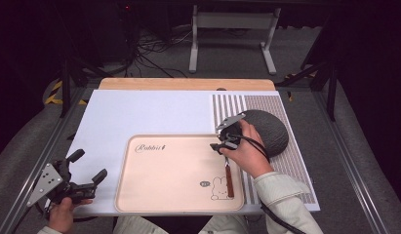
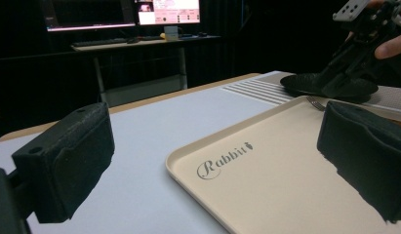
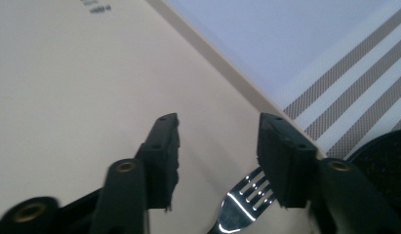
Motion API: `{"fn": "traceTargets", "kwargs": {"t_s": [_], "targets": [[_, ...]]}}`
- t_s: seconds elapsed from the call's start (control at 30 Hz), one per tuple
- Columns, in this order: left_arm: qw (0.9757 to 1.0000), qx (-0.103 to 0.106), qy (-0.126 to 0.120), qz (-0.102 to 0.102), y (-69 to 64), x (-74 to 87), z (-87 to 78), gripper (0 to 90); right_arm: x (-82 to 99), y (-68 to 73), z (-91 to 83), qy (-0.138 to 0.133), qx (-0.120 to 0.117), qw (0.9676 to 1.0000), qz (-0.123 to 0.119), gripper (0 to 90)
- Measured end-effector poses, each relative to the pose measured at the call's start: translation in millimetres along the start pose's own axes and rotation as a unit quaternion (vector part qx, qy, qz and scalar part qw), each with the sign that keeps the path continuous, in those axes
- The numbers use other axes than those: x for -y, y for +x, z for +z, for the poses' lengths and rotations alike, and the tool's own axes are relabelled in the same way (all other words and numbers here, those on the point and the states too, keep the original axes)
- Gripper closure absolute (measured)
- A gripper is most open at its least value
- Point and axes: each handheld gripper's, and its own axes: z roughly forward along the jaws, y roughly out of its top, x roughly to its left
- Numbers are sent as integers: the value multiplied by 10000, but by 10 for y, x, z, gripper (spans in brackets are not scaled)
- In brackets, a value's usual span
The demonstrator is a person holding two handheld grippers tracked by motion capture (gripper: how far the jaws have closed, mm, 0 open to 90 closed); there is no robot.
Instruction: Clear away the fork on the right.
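1. High view: you have one tray, one fork, one dark bowl, one striped mat and two grippers on the white tabletop.
2. The fork has a brown handle and a shiny silver head with thin tines. It lies on the tray near its right edge, next to the little rabbit drawing. Its handle points toward you and its tines point away.
3. The tray is pale pink-beige with the word "Rabbit" on it.
4. Your right hand bends over the far end of the fork and points your right gripper down at the tray, with the bowl just behind it. In the right gripper view, its jaws stand apart. The tines show low between them, close to the right one. I see no squeeze on the fork.
5. Your left hand holds your left gripper at the near left corner, well apart from the fork. Its jaws are wide open and hold nothing.
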Motion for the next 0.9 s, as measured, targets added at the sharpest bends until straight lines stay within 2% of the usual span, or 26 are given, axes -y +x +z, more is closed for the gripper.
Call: {"fn": "traceTargets", "kwargs": {"t_s": [0.13, 0.17, 0.2, 0.33, 0.43, 0.5, 0.57, 0.63, 0.7, 0.83, 0.9], "targets": [[10000, 1, 0, -2, 2, 1, 2, 9, -28, 34, -101, -393, -138, 9991, 77, 322], [10000, 1, 0, -2, 2, 1, 2, 9, -28, 34, -101, -393, -138, 9991, 77, 322], [10000, 6, -4, -2, 1, 1, 1, 8, -41, 56, -156, -530, -200, 9984, 56, 256], [10000, 0, -3, -4, 3, 2, -1, 9, -55, 66, -250, -742, -166, 9971, -46, 253], [10000, -6, -6, -13, 3, 2, -2, 8, -62, 78, -309, -812, -136, 9966, -34, 247], [10000, -1, 2, -12, 0, 2, 0, 8, -71, 97, -386, -868, -141, 9960, -173, 178], [10000, 1, -1, -14, -1, 2, 1, 9, -70, 98, -408, -887, -154, 9957, -196, 169], [10000, 1, -3, -13, -2, 0, 1, 8, -58, 92, -442, -923, -219, 9950, -323, 137], [10000, -4, 12, -19, -1, 4, 0, 9, -34, 77, -470, -926, -243, 9949, -321, 130], [10000, -4, 1, -13, -1, 1, -4, 9, 17, 51, -529, -1166, -343, 9918, -394, 93], [10000, -9, -3, -14, 0, 1, -4, 9, 69, 17, -599, -1408, -337, 9884, -464, 64]]}}
